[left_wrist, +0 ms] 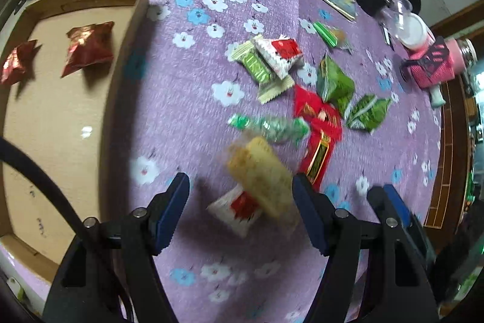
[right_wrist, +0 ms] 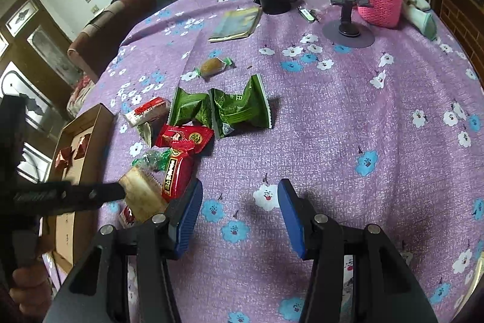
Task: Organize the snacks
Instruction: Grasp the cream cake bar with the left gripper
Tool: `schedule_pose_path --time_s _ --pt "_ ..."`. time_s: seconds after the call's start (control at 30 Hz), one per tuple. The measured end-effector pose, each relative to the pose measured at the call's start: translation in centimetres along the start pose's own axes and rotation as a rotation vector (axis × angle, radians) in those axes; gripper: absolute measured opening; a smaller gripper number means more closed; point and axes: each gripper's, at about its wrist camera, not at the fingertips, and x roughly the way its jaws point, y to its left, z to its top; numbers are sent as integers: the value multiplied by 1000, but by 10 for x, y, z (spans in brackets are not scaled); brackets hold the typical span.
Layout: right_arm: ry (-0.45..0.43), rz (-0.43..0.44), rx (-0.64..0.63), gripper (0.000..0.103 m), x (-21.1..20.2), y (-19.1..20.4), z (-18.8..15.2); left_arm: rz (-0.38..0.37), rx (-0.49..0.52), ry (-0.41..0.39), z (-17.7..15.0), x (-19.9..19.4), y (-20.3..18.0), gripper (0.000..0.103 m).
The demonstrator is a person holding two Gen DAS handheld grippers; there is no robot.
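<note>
The left gripper point(left_wrist: 240, 183) points down at the cloth point(right_wrist: 332, 126) in the lower middle of its view. Its jaws stand apart around a yellow cracker pack point(left_wrist: 260, 177). The right-hand pad is at the pack's edge, but the left-hand pad is clearly off it, so nothing is pinched yet. The cracker pack lies partly over a white-red pack point(left_wrist: 239, 209). The right gripper point(right_wrist: 240, 189) hangs released and empty over bare cloth, just right of the pile.

Past the cracker pack, mid-frame, lie a clear green sweet point(left_wrist: 269, 126), red packs point(left_wrist: 317, 123) and green packs point(left_wrist: 335, 80), some overlapping. The box point(left_wrist: 60, 126) sits at the left of the frame, with two shiny red packs point(left_wrist: 89, 47) at its far end.

The step in hand looks like picking up the cracker pack. The next move calls for closing on it alone without catching the white-red pack beneath, then carrying it left to the box.
</note>
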Motion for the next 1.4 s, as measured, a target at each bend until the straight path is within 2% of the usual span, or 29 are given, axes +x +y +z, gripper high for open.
schedule_pose_path --time_s 0.13,0.2,0.23,0.27,0.33,0.37,0.4,0.47,0.53,0.67,0.8,0.87,0.93,1.03,1.07,1.17,1.23,1.3,1.4 --pt "-21 -16 -12 52 -2 -11 6 -71 -19 50 5 12 -9 69" --pt "-40 -39 -30 52 -2 -14 10 -47 -7 46 4 16 -14 56" --pt "-46 -55 -40 52 -2 -15 12 -46 -1 51 5 18 -15 42" --pt "-42 -76 -53 52 1 -14 15 -49 2 61 6 20 -15 35" --pt "-25 -81 -77 51 6 -10 18 -66 -12 61 7 22 -14 33" --pt "-11 -69 -98 47 10 -4 18 -69 -17 52 8 21 -13 30" --pt "-6 -59 -124 39 14 5 17 -73 -15 47 8 20 -13 30" --pt "26 -81 -165 33 26 21 17 -74 -15 54 10 20 -11 30" --pt "79 -108 -128 33 40 29 15 -90 -24 69 11 21 -8 30" --pt "98 -133 -56 36 49 39 15 -116 -35 95 13 23 -3 30" --pt "92 -253 -177 45 59 65 10 -104 -30 92 11 23 -3 32" --pt "98 -223 -154 44 53 66 12 -114 -31 77 11 20 0 35" --pt "103 -186 -120 48 54 62 12 -116 -33 82 14 20 3 38" --pt "92 -162 -126 49 54 61 10 -134 -37 95 16 21 7 39" --pt "96 -157 -128 49 54 63 9 -119 -35 89 16 21 8 40" --pt "104 -185 -215 50 56 79 7 -122 -38 89 16 20 9 43" --pt "94 -233 -301 50 60 96 5 -108 -46 80 15 17 10 46" --pt "42 -217 -297 54 50 98 5 -101 -30 57 14 12 11 47" --pt "90 -215 -237 59 56 96 8 -86 -38 62 17 13 17 49"
